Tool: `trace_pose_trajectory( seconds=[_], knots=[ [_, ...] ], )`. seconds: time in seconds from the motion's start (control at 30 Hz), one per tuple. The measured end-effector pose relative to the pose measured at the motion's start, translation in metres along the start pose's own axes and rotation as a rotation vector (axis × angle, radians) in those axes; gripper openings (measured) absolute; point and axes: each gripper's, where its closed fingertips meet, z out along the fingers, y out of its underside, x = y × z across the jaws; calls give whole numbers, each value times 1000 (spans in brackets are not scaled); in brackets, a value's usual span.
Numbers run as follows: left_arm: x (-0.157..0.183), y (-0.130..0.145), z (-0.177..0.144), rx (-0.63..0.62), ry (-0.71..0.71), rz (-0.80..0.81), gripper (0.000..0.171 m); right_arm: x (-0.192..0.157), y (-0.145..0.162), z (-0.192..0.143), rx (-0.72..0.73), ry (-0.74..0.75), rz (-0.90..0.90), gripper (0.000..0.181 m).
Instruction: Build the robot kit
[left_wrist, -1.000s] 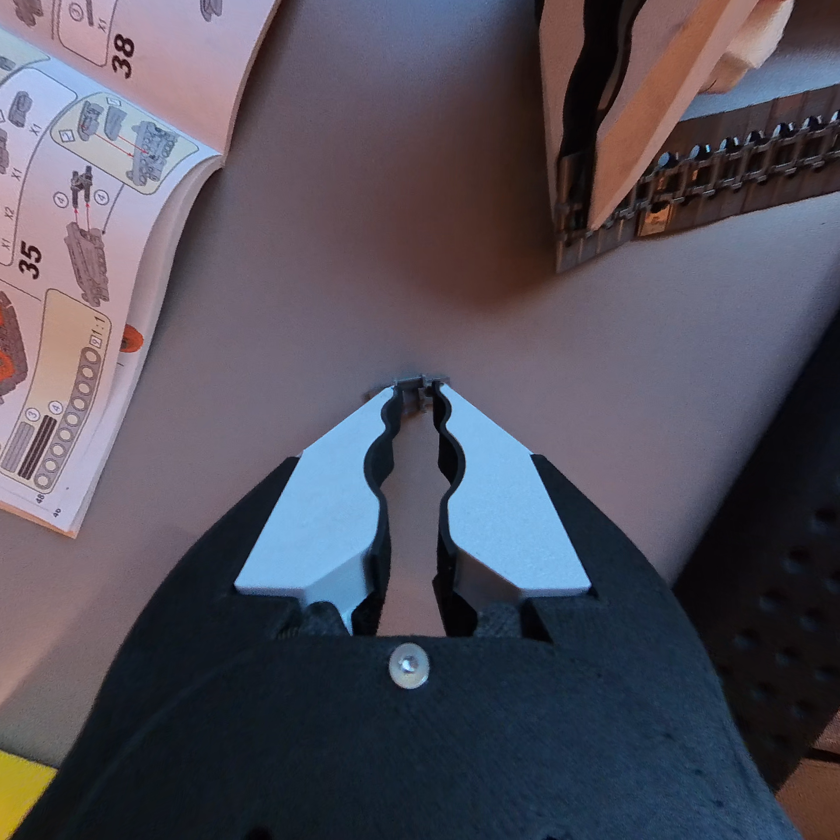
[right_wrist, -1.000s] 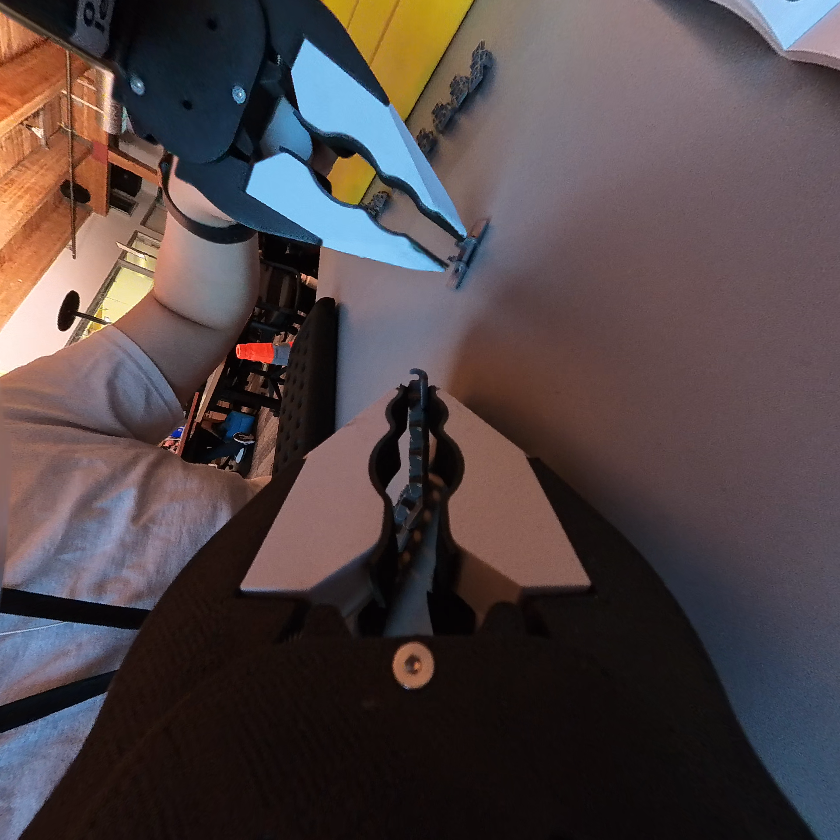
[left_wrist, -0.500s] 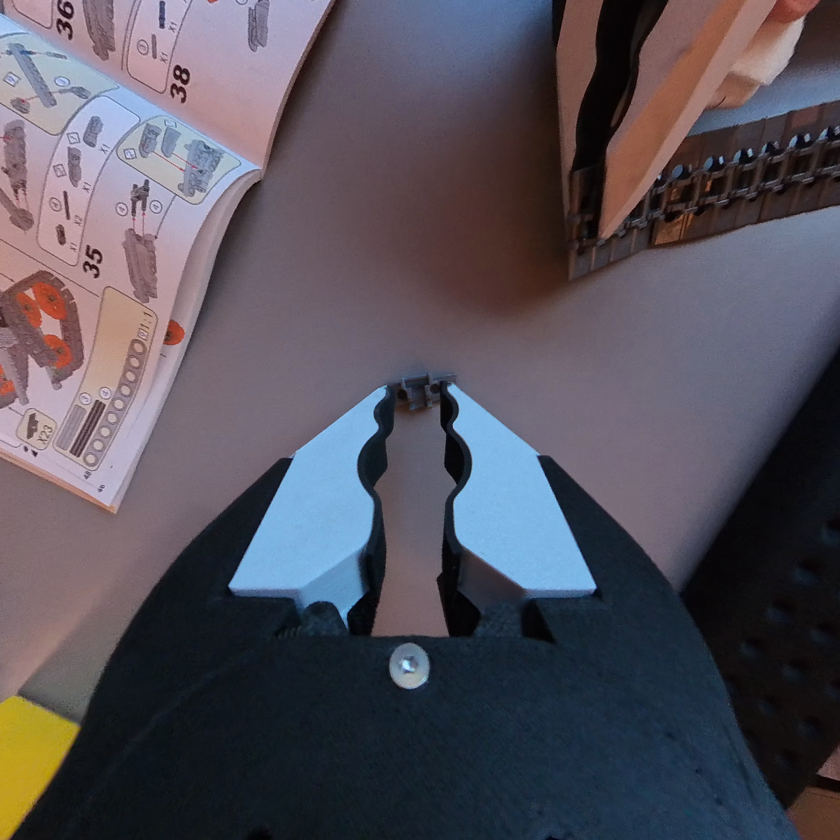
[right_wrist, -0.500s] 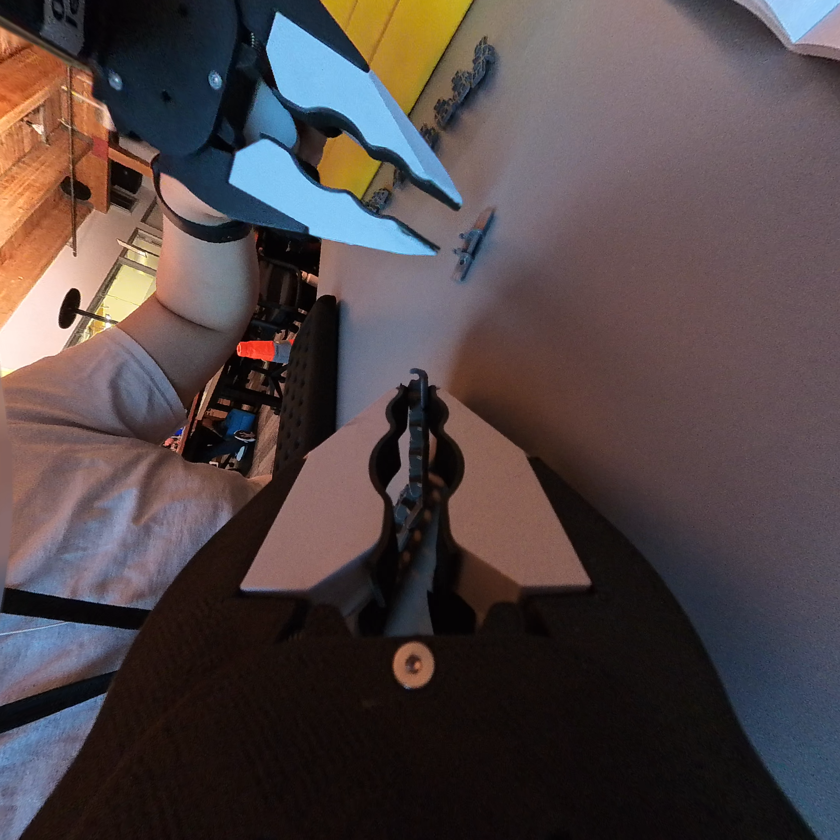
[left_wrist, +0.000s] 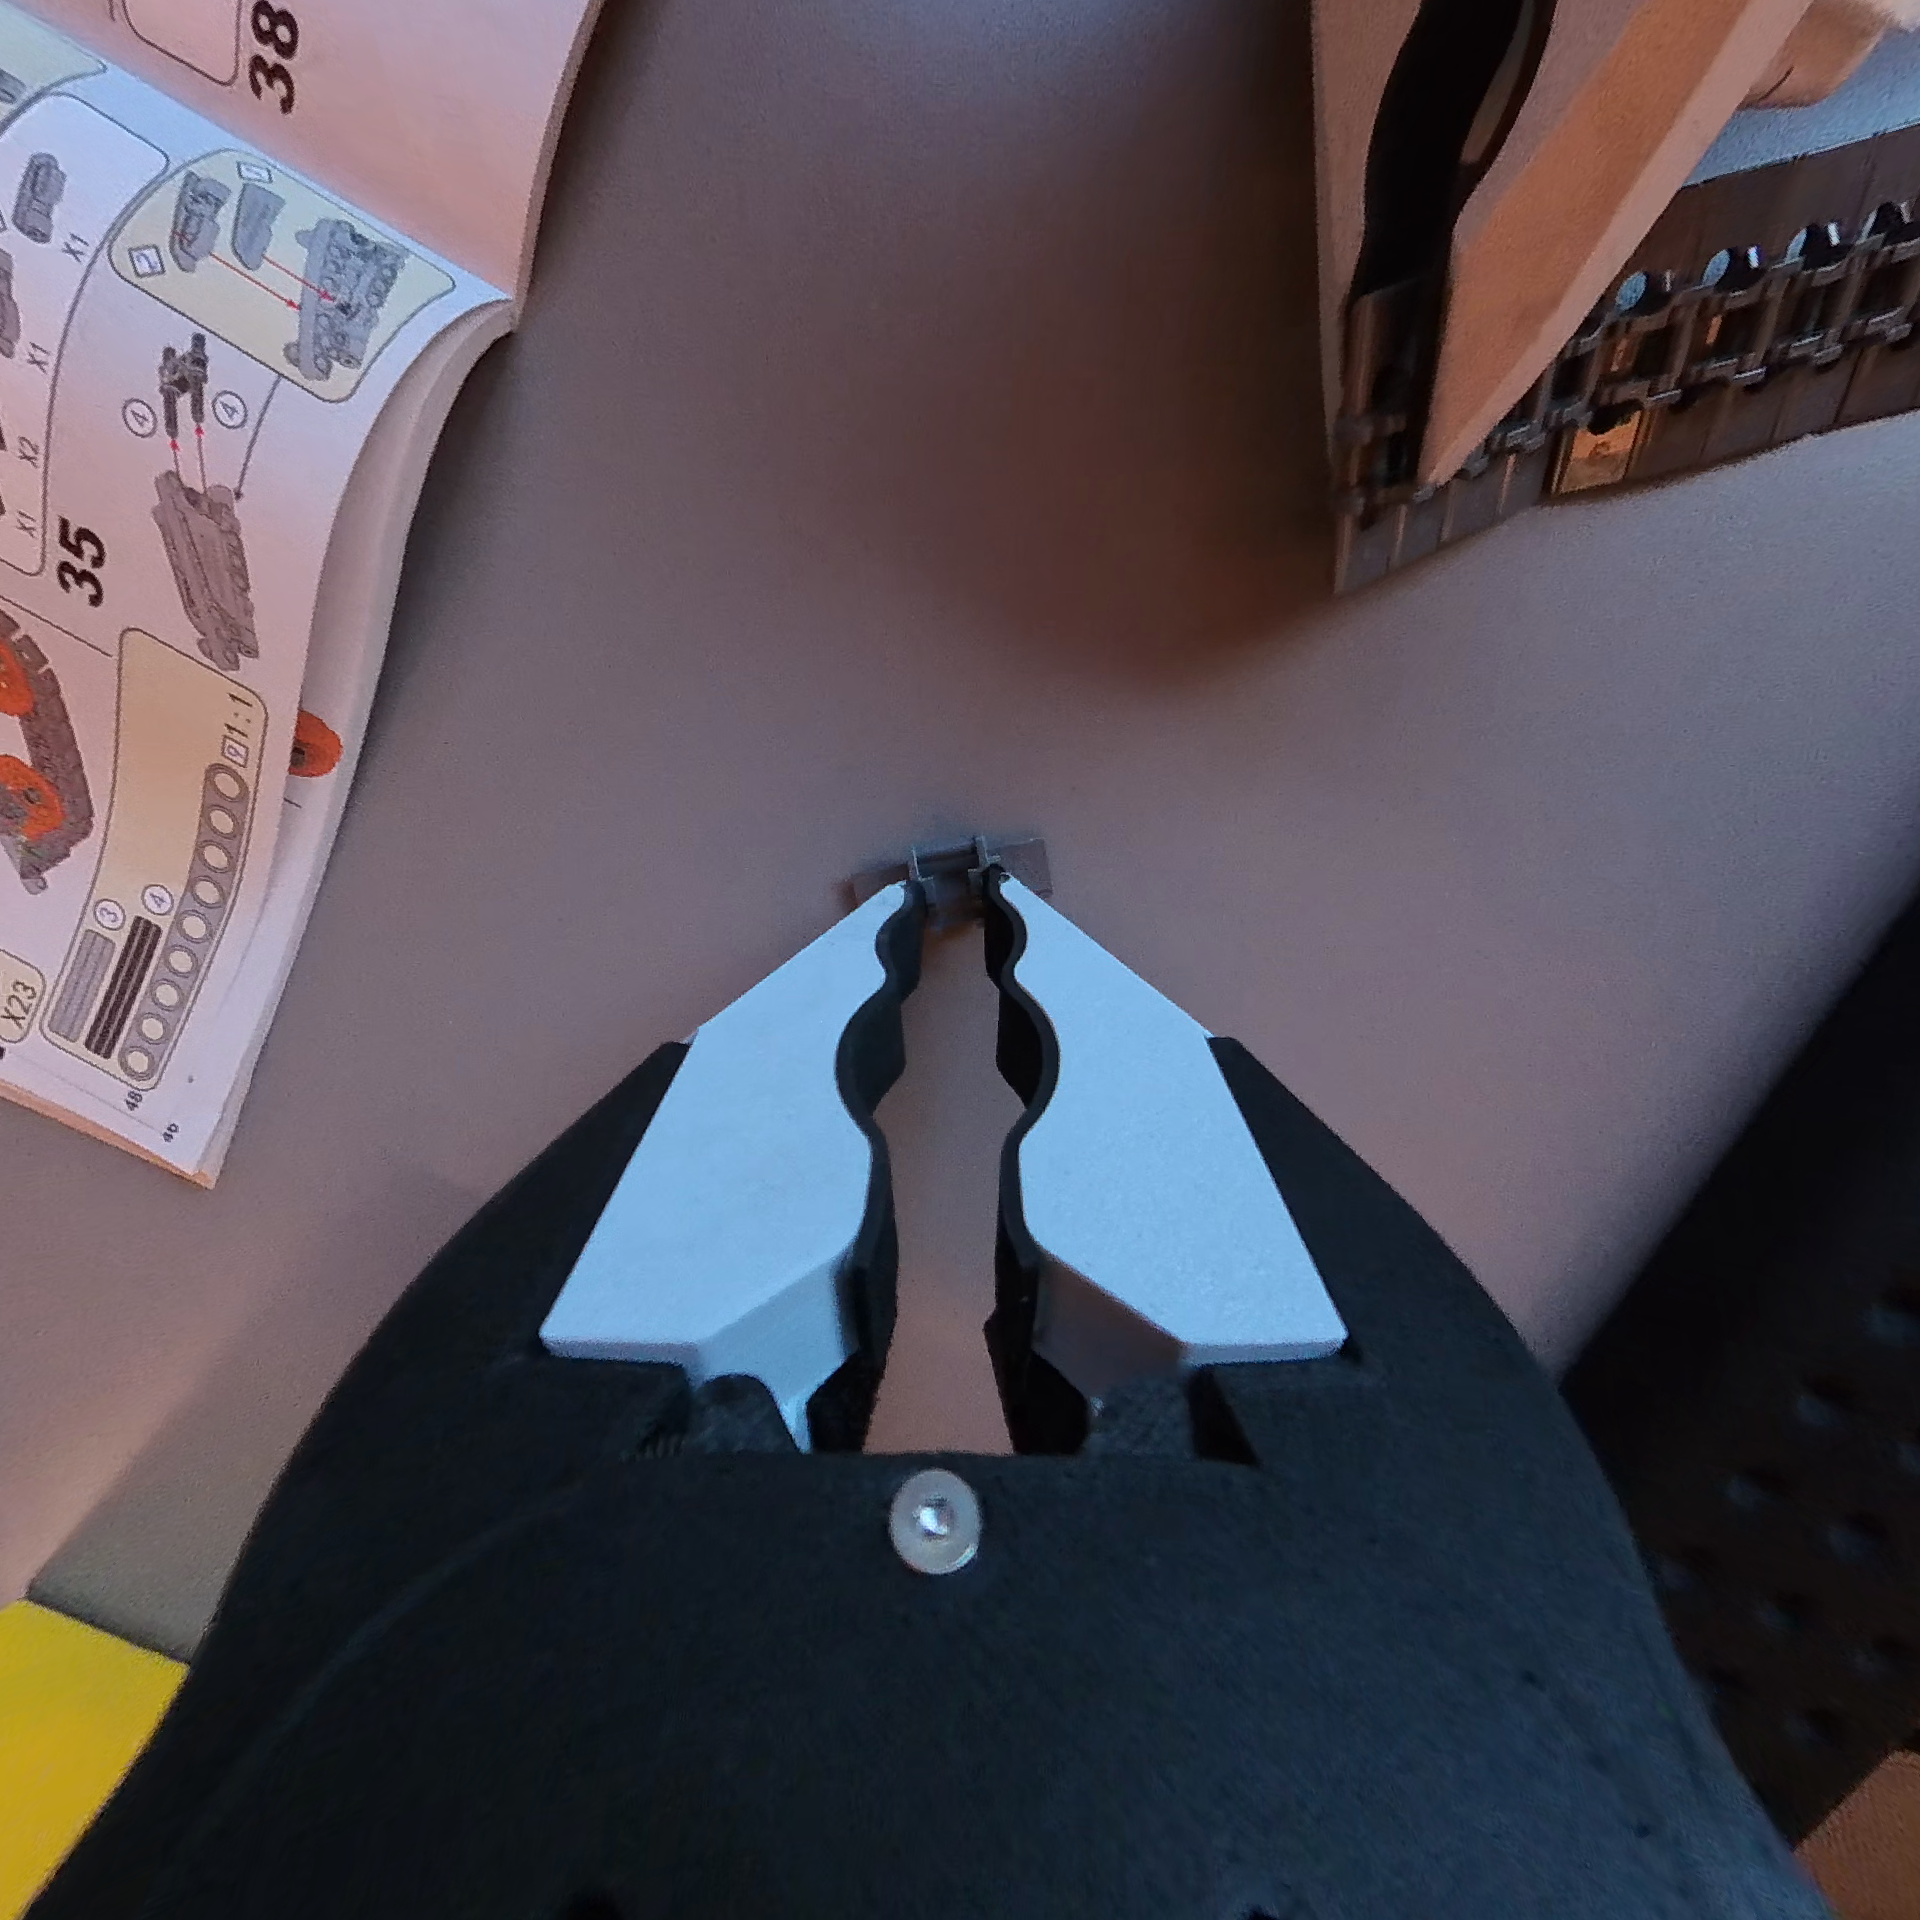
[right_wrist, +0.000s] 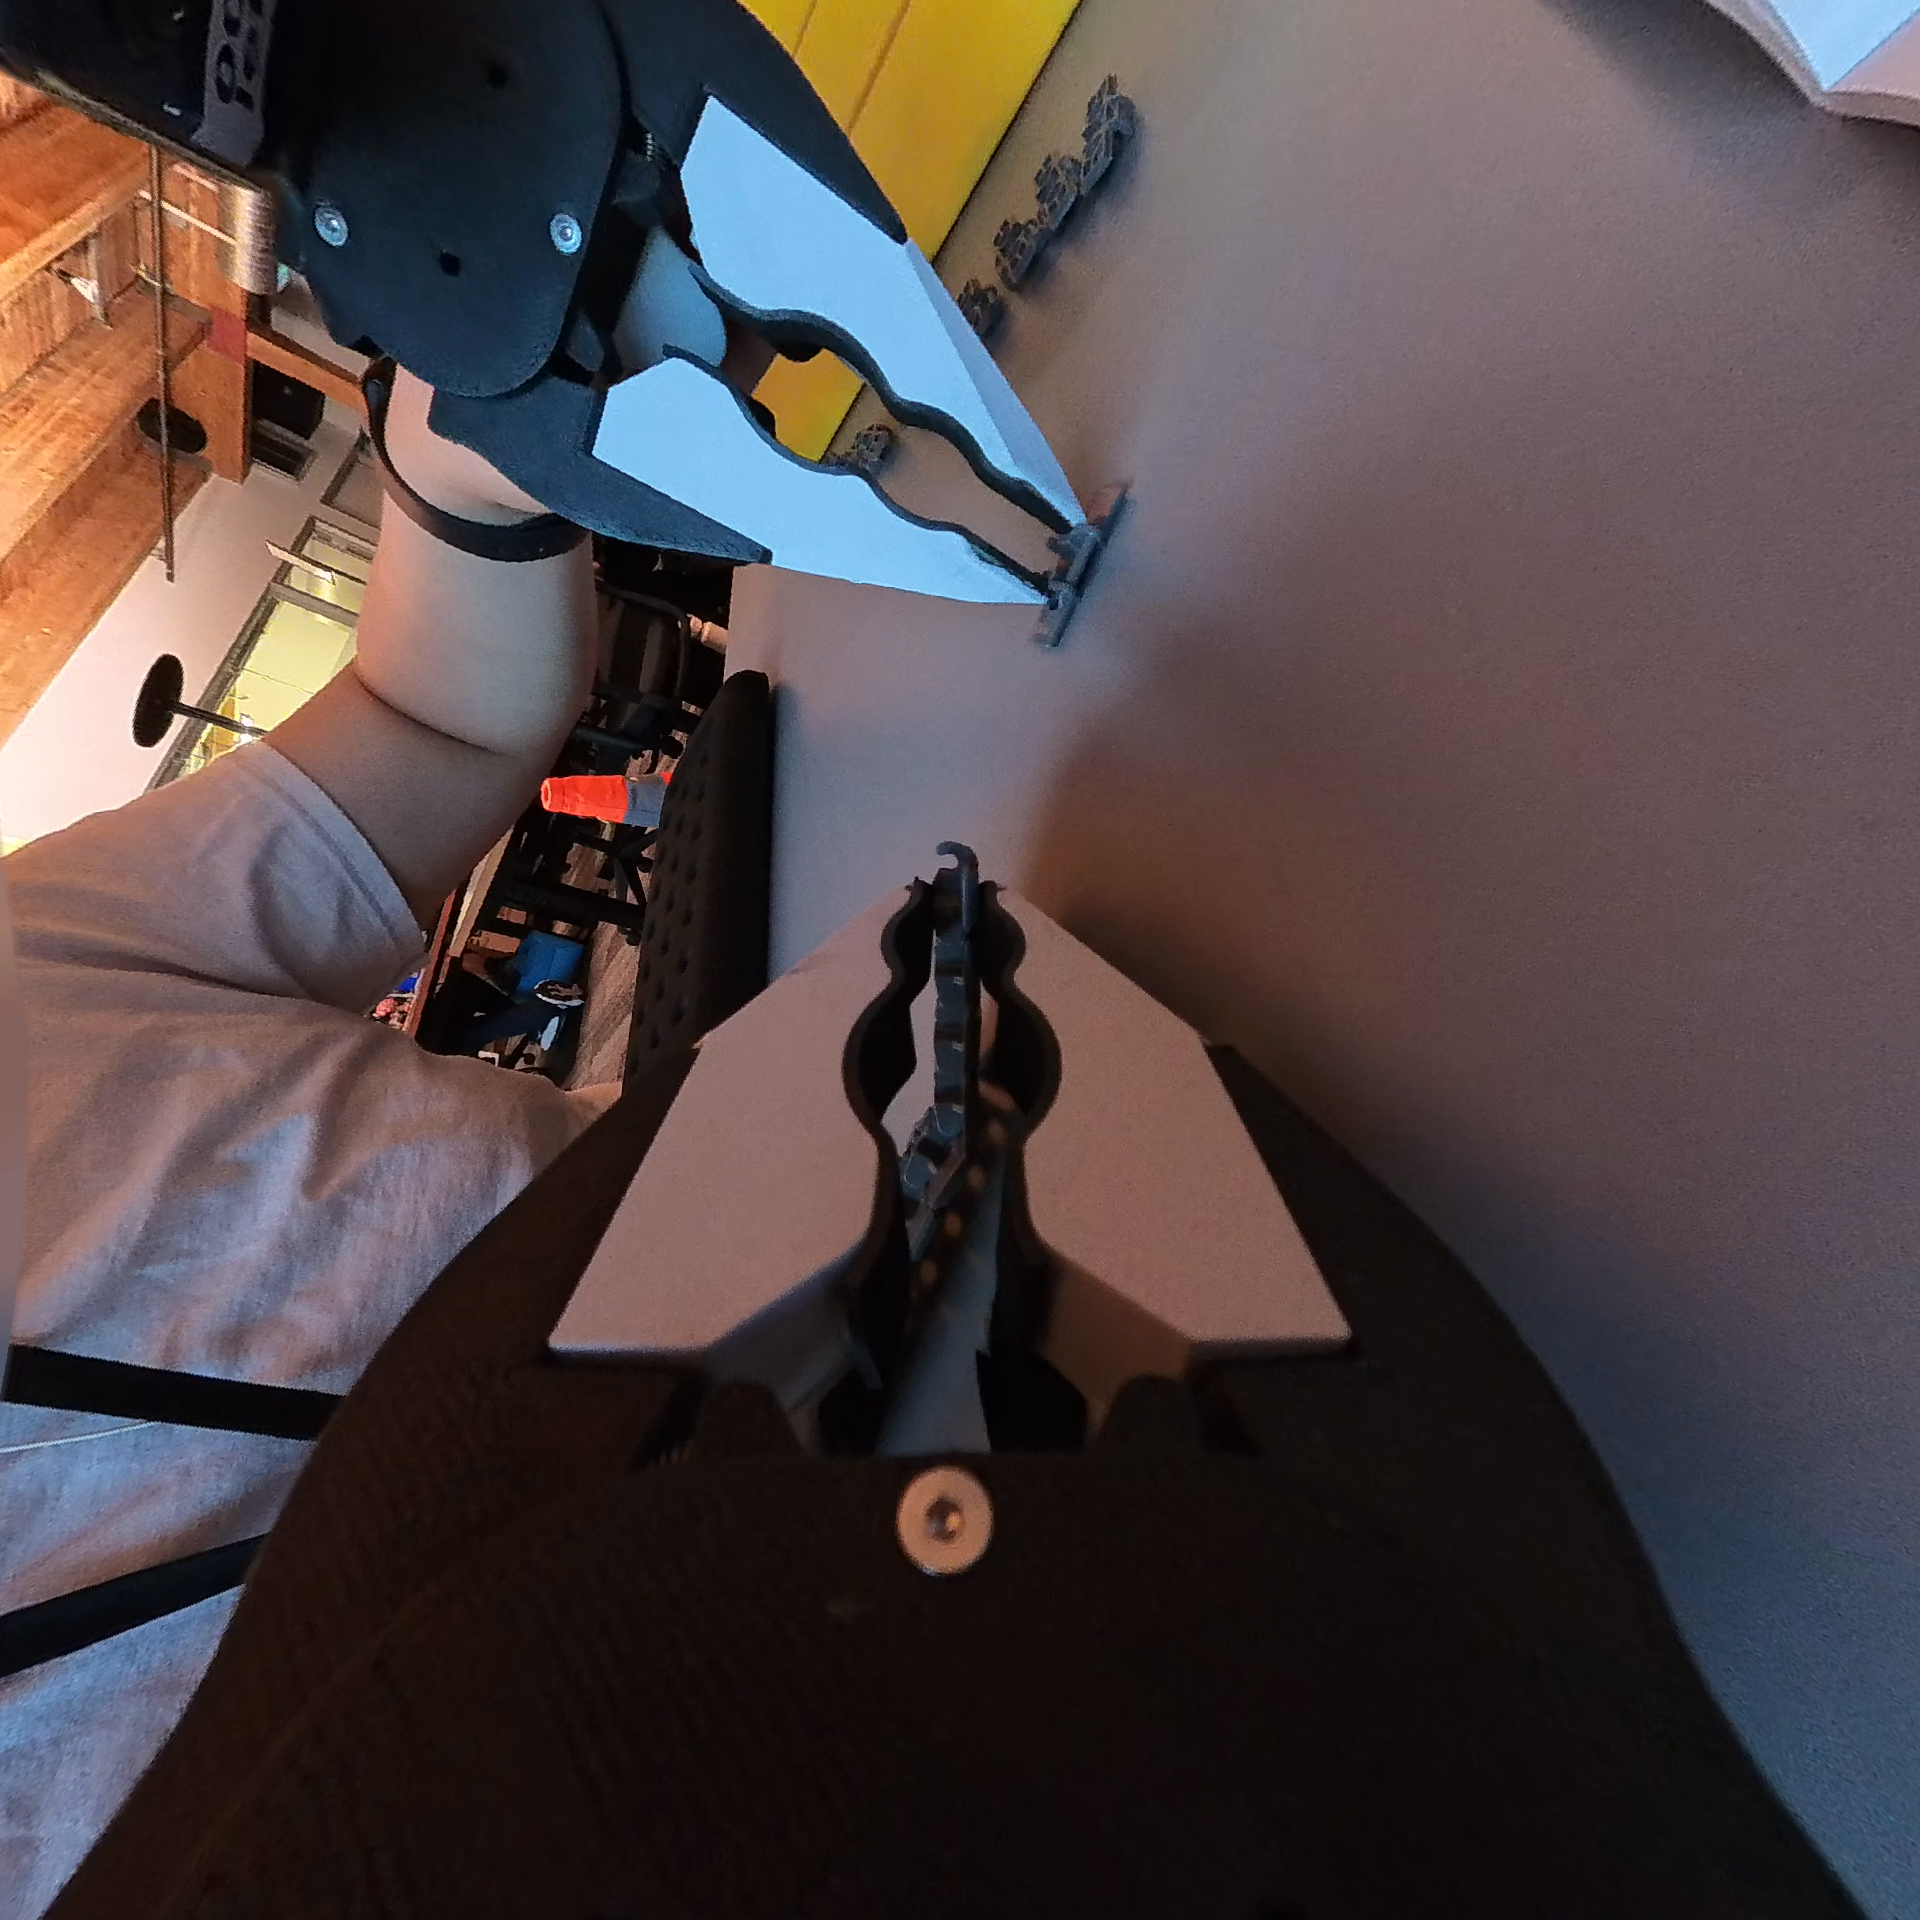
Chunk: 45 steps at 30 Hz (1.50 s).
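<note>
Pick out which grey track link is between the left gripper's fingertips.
The lone grey link lying mid-table, at the left gripper tips. The other loose links sit by the yellow strip, untouched.

Warm, dim indoor light with wide-angle bending at the edges

A soft dark shadow is thrown on the table (left_wrist: 1039, 582) near its far edge, daylight is seen from windows (right_wrist: 260, 665) behind, and the booklet (left_wrist: 208, 520) and the table's near corner are slightly blurred.
</note>
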Motion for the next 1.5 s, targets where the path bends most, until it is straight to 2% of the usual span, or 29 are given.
trace_pose_trajectory(
  seconds=[0.1,0.2,0.43,0.53,0.67,0.93,1.37,1.5],
  knots=[
    [1,-1,0,2,-9,39,9,-1,1,0,-2,-6,0,6],
    [8,-14,-7,35,-43,158,9,-6,3,1,-6,-40,15,6],
    [46,-68,-50,118,-222,721,9,-19,3,-1,7,-132,11,6],
    [66,-70,-50,90,-182,880,9,-24,4,0,2,-196,69,5],
    [79,-63,-44,17,-83,945,9,-30,9,0,-44,-289,175,5],
    [86,-56,-33,-140,-21,1080,9,-36,17,4,-112,-323,178,6],
    [90,-57,-31,-199,56,1157,9,-41,19,2,-132,-361,187,9],
    [90,-56,-30,-237,71,1166,9,-41,18,2,-125,-367,189,17]
  ],
)
